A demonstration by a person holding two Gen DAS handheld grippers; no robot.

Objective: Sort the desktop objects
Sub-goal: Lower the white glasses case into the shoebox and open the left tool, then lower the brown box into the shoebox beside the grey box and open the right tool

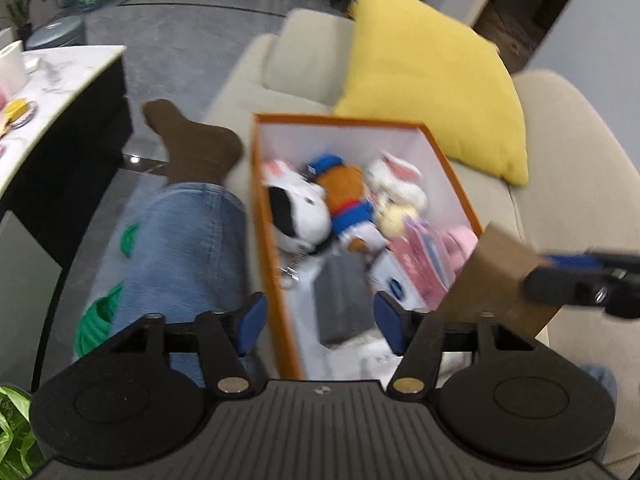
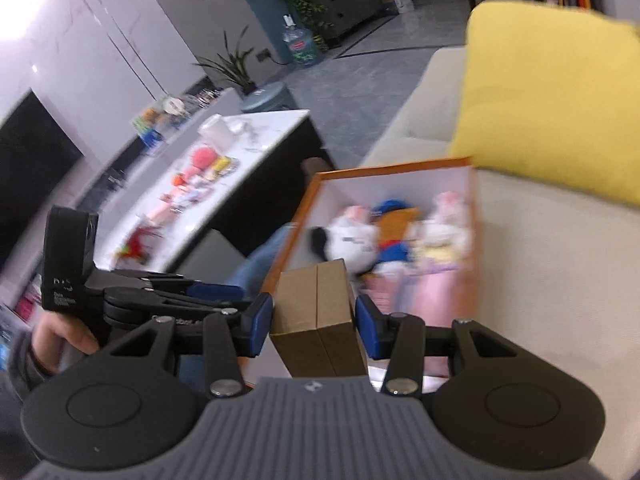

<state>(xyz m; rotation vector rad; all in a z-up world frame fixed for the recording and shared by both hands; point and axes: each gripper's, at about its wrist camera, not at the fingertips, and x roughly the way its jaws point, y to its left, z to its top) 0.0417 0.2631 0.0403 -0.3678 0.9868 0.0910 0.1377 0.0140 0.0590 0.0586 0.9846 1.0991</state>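
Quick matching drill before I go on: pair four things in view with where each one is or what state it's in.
Things:
1. brown cardboard box
2. left gripper
3. yellow cushion
4. plush toys

Places or states:
A. inside the orange box
B. on the beige sofa behind the orange box
C. between the right gripper's fingers
D. open, holding nothing

Pairs: 1-C, 2-D, 3-B, 4-A

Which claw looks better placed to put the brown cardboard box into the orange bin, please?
The right claw: it already grips the brown cardboard box just above the orange bin. The left claw is open and empty.
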